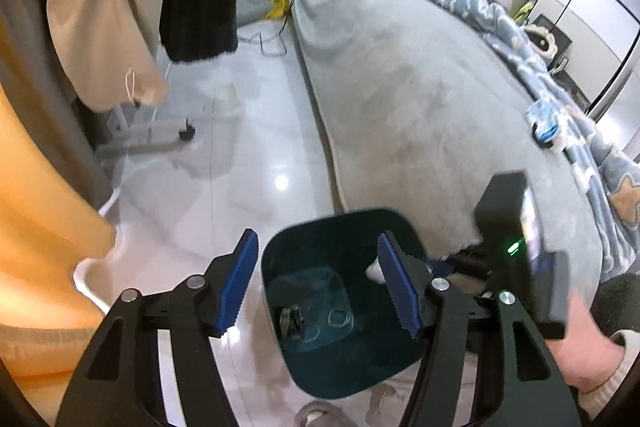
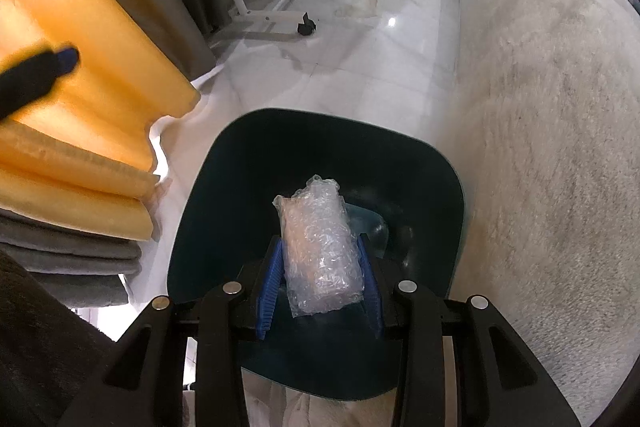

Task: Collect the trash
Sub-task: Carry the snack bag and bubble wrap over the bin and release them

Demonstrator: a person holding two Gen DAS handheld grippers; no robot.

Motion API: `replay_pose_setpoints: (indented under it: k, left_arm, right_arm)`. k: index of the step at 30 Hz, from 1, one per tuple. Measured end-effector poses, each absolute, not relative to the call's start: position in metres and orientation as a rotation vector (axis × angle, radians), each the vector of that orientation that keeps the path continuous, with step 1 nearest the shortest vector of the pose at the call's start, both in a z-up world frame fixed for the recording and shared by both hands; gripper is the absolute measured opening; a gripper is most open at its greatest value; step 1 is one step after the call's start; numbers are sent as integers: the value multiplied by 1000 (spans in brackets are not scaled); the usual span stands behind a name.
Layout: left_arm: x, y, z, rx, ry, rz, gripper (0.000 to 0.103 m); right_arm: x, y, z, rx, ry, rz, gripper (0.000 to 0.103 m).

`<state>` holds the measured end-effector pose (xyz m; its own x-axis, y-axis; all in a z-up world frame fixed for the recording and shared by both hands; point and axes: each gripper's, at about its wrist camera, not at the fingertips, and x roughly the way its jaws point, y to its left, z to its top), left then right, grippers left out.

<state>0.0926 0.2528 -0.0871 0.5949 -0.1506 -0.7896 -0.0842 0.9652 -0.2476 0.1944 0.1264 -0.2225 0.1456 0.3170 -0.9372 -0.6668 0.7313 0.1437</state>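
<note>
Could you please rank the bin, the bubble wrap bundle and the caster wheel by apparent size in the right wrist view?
1. Bin, by far the largest.
2. Bubble wrap bundle, held over the bin opening, nearer the camera, so it looks enlarged.
3. Caster wheel, smallest, though farthest away.

Both wrist views look steeply down past their own fingers into the dark bin (image 1: 344,307) (image 2: 320,187), the right one closer. They share the white floor (image 1: 224,163) (image 2: 360,59), the grey bed (image 1: 420,99) (image 2: 540,127), and seemingly the same orange fabric (image 1: 36,227) (image 2: 80,87).

Bin (image 2: 320,147) on the floor (image 2: 360,47) between bed (image 2: 540,147) and curtains (image 2: 80,87); bubble wrap (image 2: 320,247) above it
</note>
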Motion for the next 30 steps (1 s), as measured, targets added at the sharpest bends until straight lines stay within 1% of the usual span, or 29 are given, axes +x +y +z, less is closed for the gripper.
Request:
replay_pose_setpoints:
  k: [9, 15, 16, 18, 20, 30]
  left_arm:
    - [101, 246, -54, -273, 811, -39, 62]
    - [106, 240, -47, -277, 760, -39, 62]
    - [106, 239, -47, -279, 758, -42, 62]
    - [110, 237, -48, -285, 759, -48, 62]
    - [113, 233, -45, -276, 746, -51, 62]
    - [126, 216, -23, -301, 661, -103, 62]
  right_arm:
    - [193, 124, -231, -369, 1259, 717, 37]
    - [191, 123, -236, -396, 1270, 713, 39]
    - [190, 121, -236, -400, 1271, 713, 40]
    - [189, 120, -237, -401, 1275, 709, 53]
    - [189, 117, -236, -399, 1274, 706, 56]
    - [182, 105, -219, -400, 1235, 719, 66]
